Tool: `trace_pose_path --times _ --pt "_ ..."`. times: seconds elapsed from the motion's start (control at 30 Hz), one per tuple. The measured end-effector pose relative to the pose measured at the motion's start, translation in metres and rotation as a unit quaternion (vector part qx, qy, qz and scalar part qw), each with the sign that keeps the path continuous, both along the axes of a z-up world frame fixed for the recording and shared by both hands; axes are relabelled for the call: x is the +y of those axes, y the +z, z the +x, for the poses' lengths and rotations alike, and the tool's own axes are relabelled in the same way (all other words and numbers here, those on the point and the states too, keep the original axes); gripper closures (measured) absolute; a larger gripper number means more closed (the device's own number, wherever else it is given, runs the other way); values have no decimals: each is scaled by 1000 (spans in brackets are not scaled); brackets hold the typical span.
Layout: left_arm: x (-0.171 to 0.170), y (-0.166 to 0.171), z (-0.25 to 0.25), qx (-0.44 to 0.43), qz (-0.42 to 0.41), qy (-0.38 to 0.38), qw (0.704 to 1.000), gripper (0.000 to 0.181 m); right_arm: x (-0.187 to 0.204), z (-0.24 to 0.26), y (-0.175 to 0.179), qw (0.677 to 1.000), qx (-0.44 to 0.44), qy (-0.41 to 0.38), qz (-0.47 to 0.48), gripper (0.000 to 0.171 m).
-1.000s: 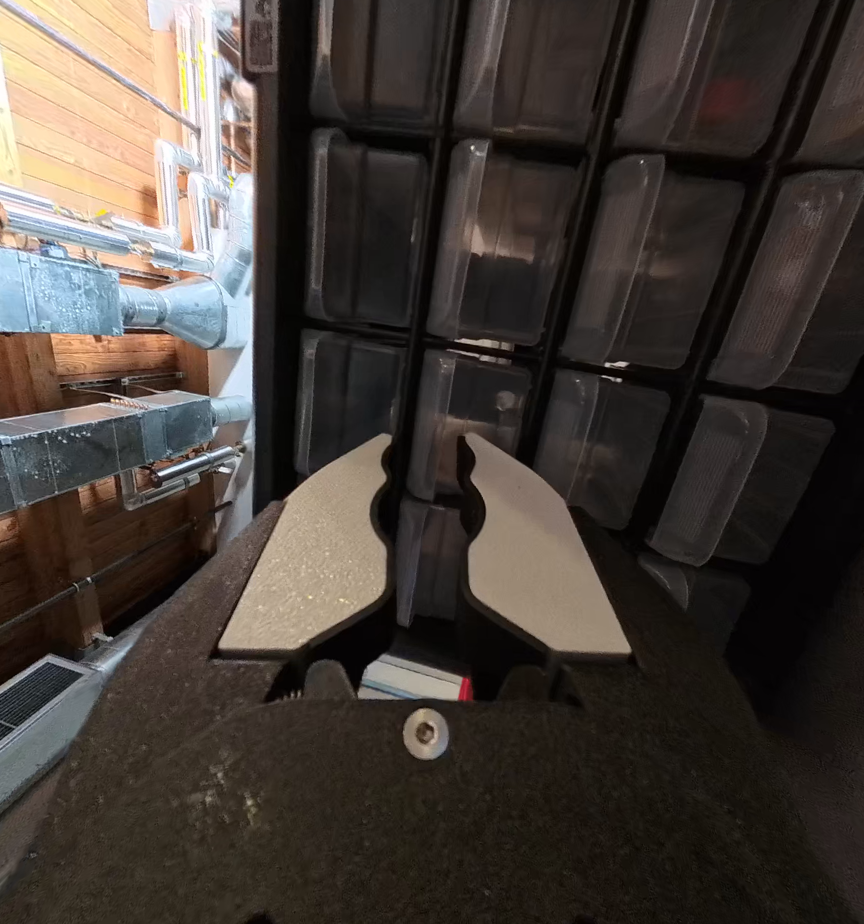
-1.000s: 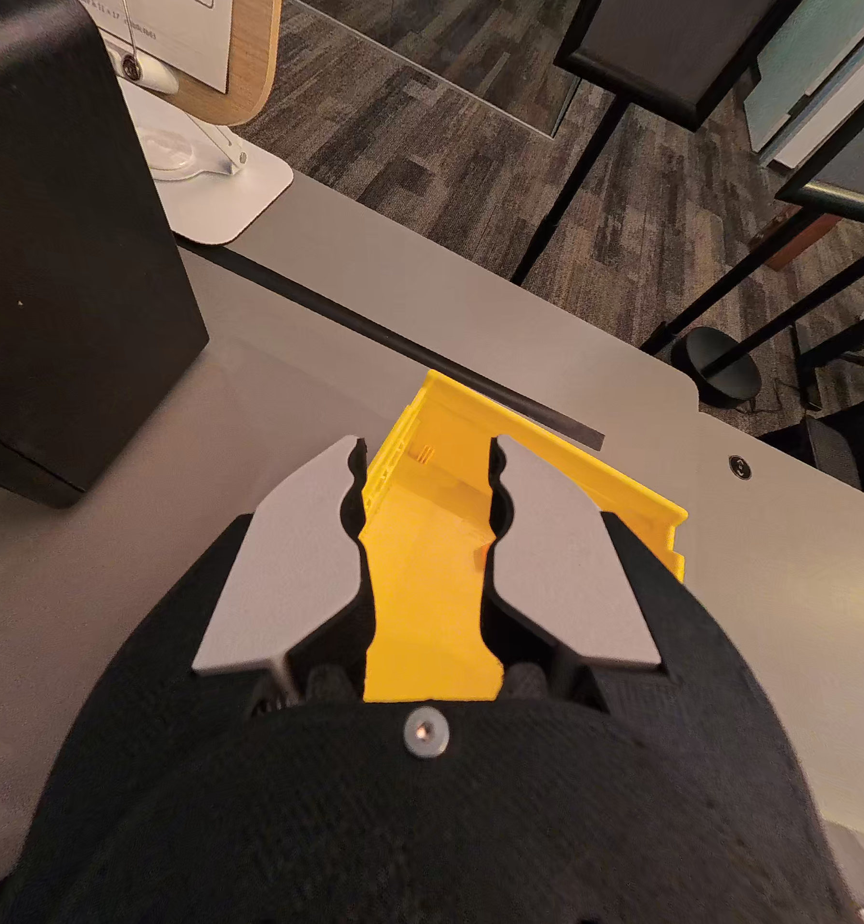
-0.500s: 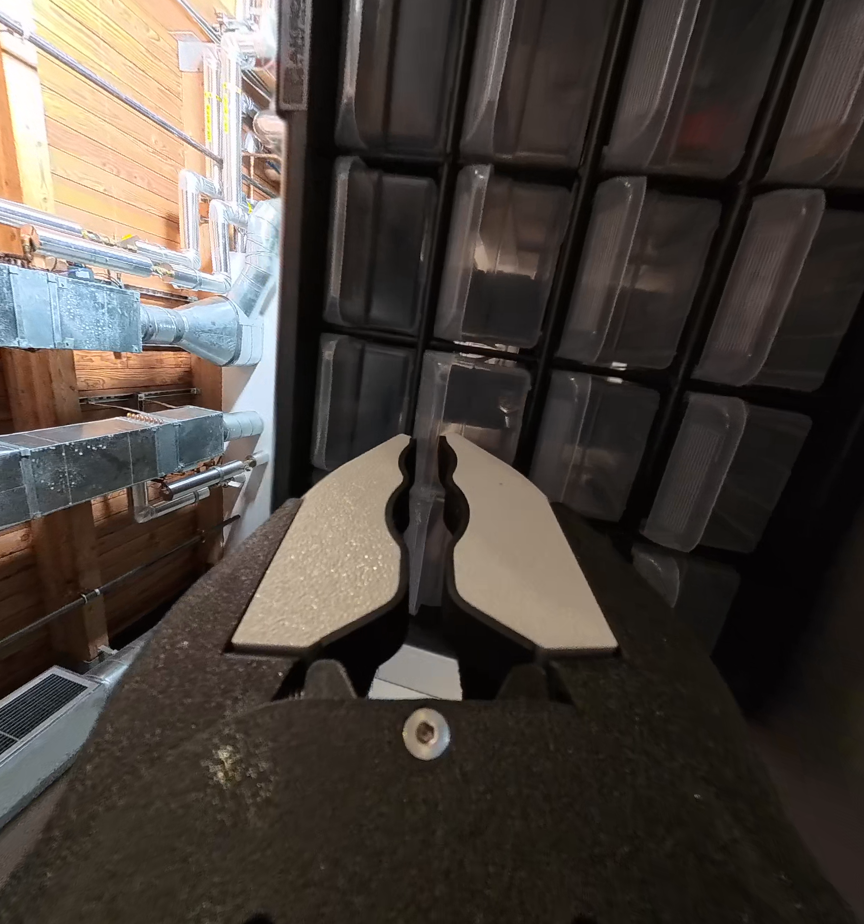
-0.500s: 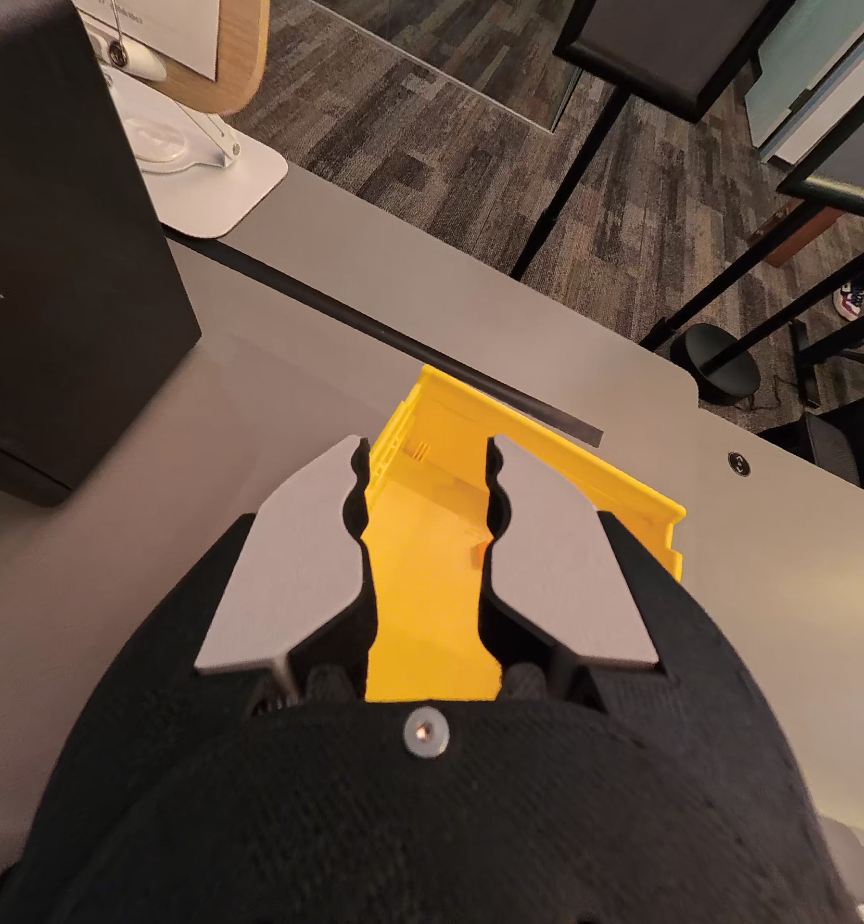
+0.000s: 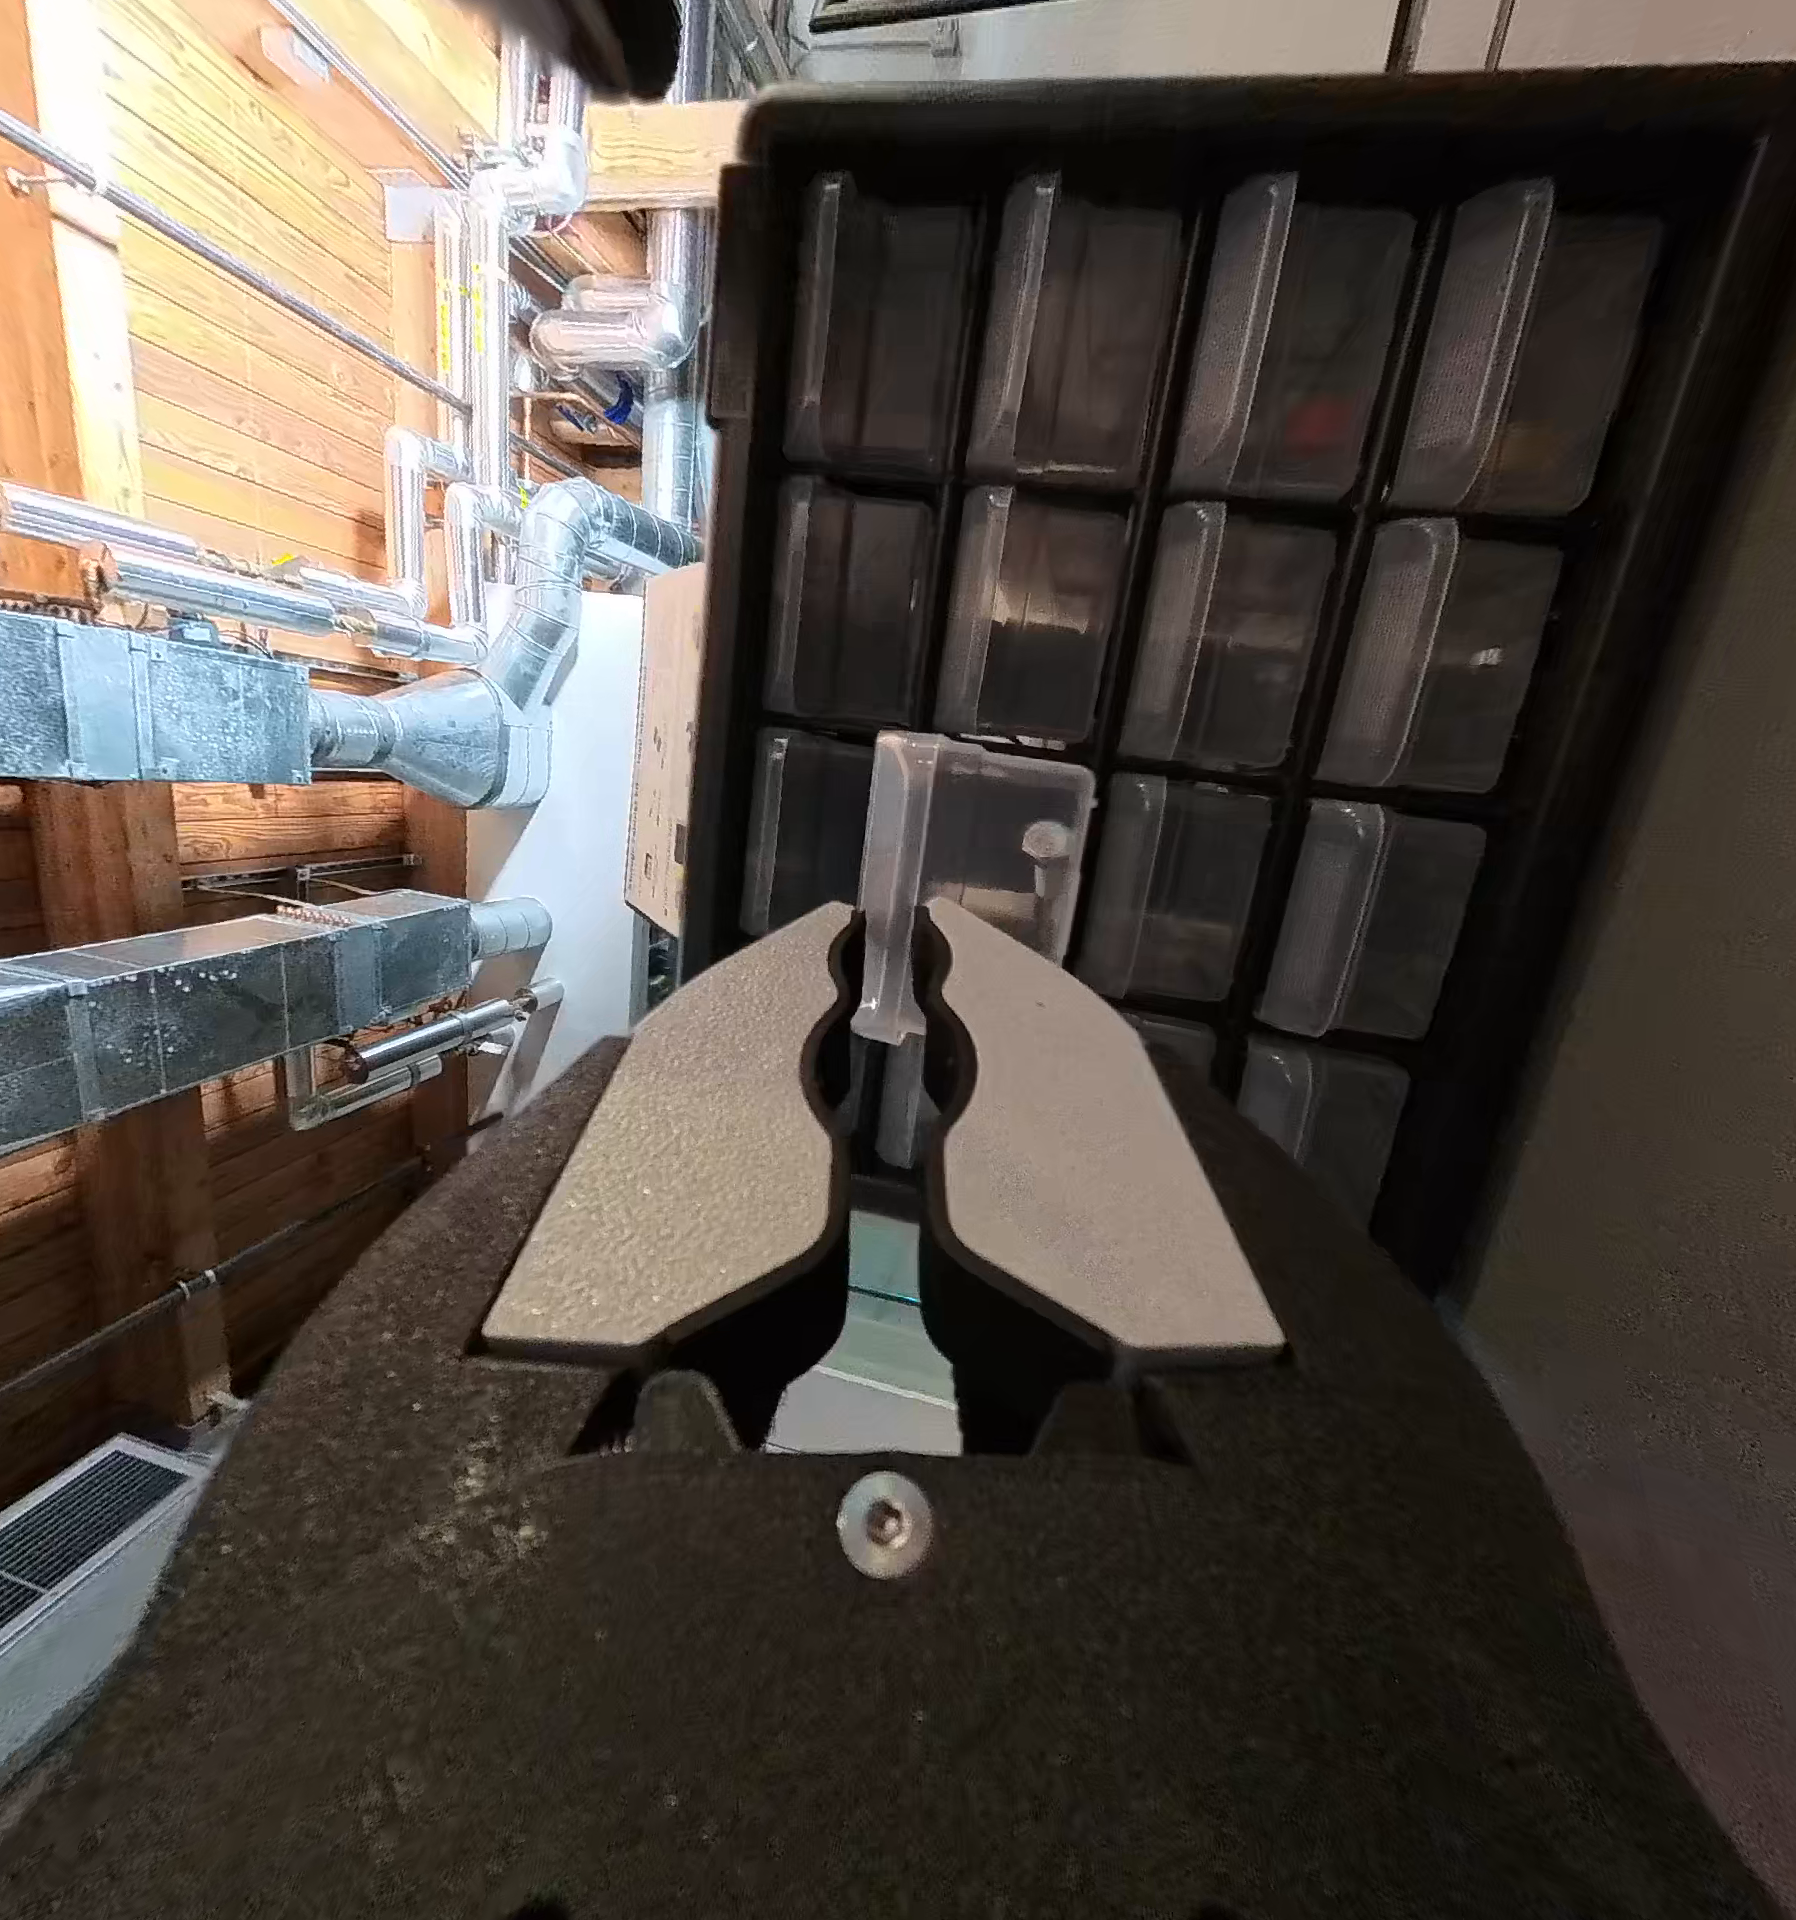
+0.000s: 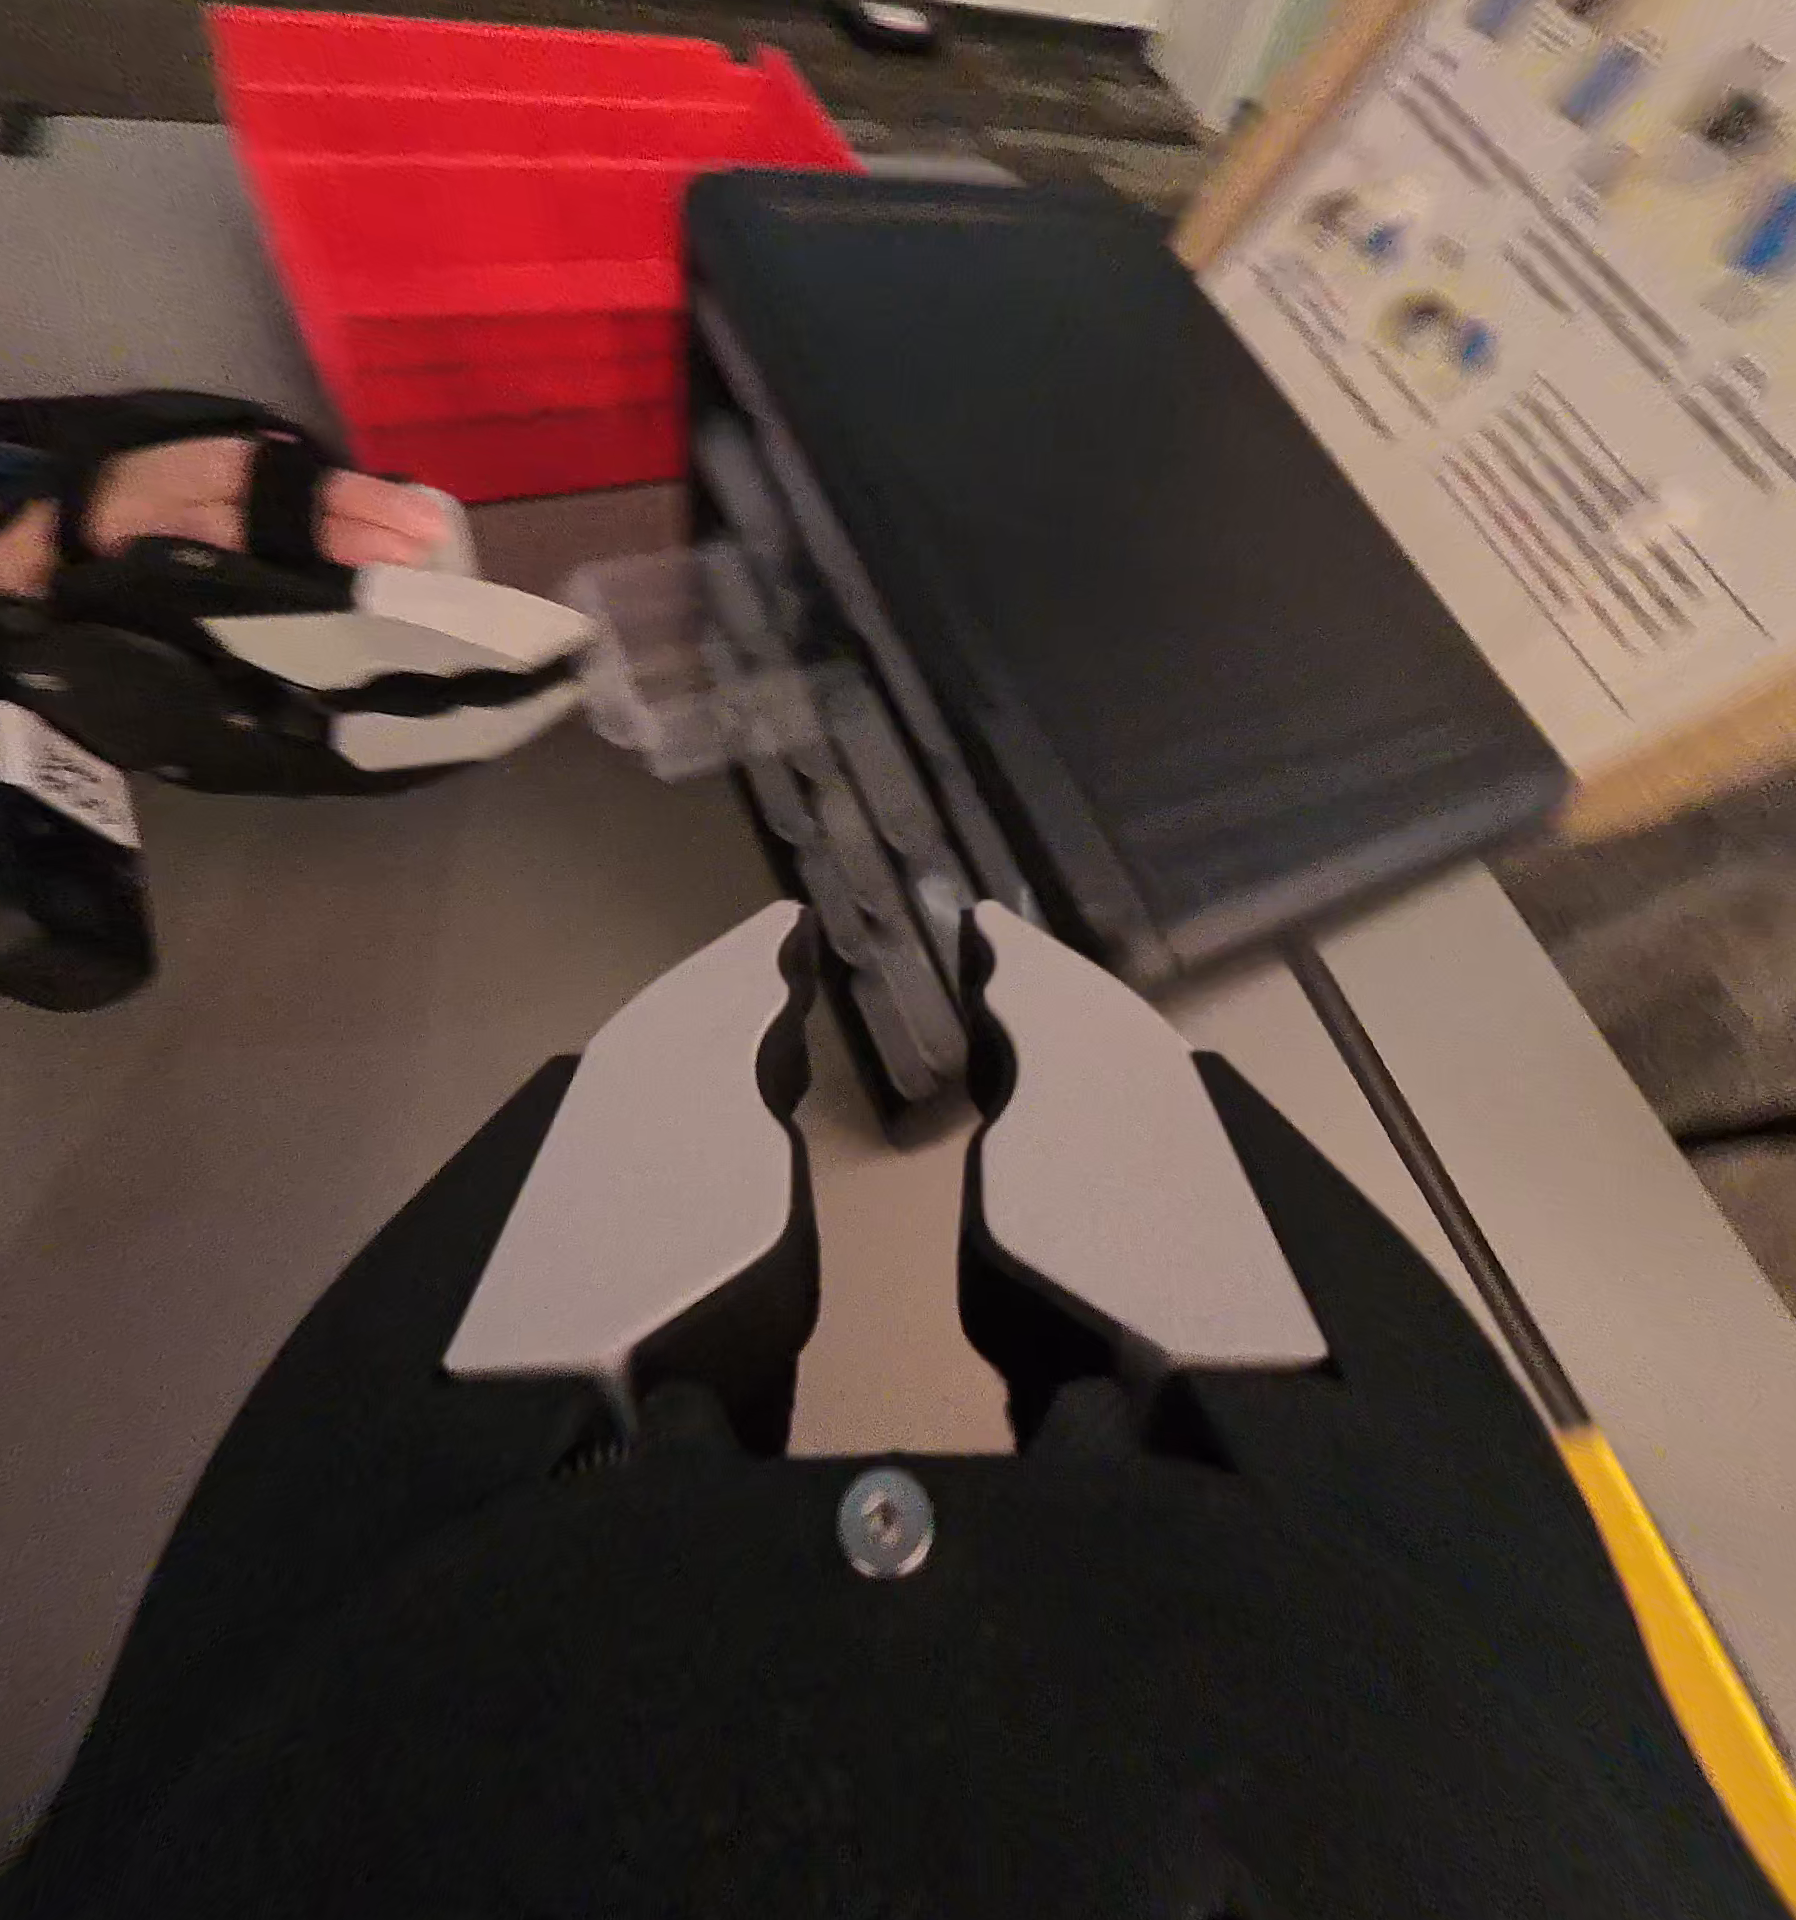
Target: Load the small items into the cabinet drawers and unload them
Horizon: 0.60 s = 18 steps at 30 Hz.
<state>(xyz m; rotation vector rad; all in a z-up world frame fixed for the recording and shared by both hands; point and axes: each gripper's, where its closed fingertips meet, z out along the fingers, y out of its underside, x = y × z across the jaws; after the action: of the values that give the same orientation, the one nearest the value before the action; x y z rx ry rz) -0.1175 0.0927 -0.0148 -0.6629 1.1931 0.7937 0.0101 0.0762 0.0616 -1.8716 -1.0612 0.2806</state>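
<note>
**Grey counter, black cabinet, one drawer drawn out**

Grey counter [image 6: 374, 1091] carries a black cabinet [image 5: 1694, 935] with rows of clear drawers. One drawer [image 5: 987, 831], in the third row down and second column from the cabinet's left edge, stands out from the rest; it is see-through, with a flat tab at its front and a grey bolt [image 5: 1045, 847] inside. The left gripper [image 5: 889, 997] has its fingers nearly closed, pinching that tab.

The left wrist view alone shows the drawer grid, the bolt, a faint red item [image 5: 1315, 421] in a top-row drawer, and wood-lined walls with silver ducts [image 5: 146, 707].

The right wrist view, blurred, shows the cabinet from the side, the left gripper [image 6: 561, 665] held by a hand [image 6: 250, 520], red bins [image 6: 499, 260] behind, a board [image 6: 1559, 364] to the right and a yellow edge [image 6: 1683, 1662] at lower right. The right gripper [image 6: 883, 945] is part open and holds nothing, its tips near the cabinet's corner.
</note>
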Motion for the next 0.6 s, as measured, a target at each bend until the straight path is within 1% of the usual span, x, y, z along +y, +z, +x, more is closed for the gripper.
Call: trace_pose_path --times 0.07,0.13,0.2,0.27,0.37,0.43,0.5,0.57,0.6 --pt "-2 0 -1 -3 -3 0 1000 173 -3 -41 -3 998 -18 60 -7 148" --pt "-4 1 -2 -8 -8 -2 1000 173 1 -72 -11 994 -43 85 -45 148" --pt "-4 1 -2 -12 -11 -5 1000 173 14 -92 -24 990 -89 74 -84 148" --pt "-4 0 -3 -11 -10 -5 1000 173 29 -103 -37 982 -141 42 -119 148" --pt "-5 0 -3 -15 -16 -8 1000 173 37 -112 -62 958 -215 16 -189 151" --pt "-5 0 -4 -15 -17 -7 1000 173 43 -118 -70 949 -234 0 -212 155" --pt "-4 1 -4 -17 -18 -7 1000 173 39 -123 -80 935 -243 -1 -258 161" --pt "-5 3 -5 -19 -20 -8 1000 173 34 -127 -86 922 -253 -8 -293 161" --pt "-6 3 -5 -20 -20 -10 1000 173 35 -128 -87 921 -258 -14 -291 160"
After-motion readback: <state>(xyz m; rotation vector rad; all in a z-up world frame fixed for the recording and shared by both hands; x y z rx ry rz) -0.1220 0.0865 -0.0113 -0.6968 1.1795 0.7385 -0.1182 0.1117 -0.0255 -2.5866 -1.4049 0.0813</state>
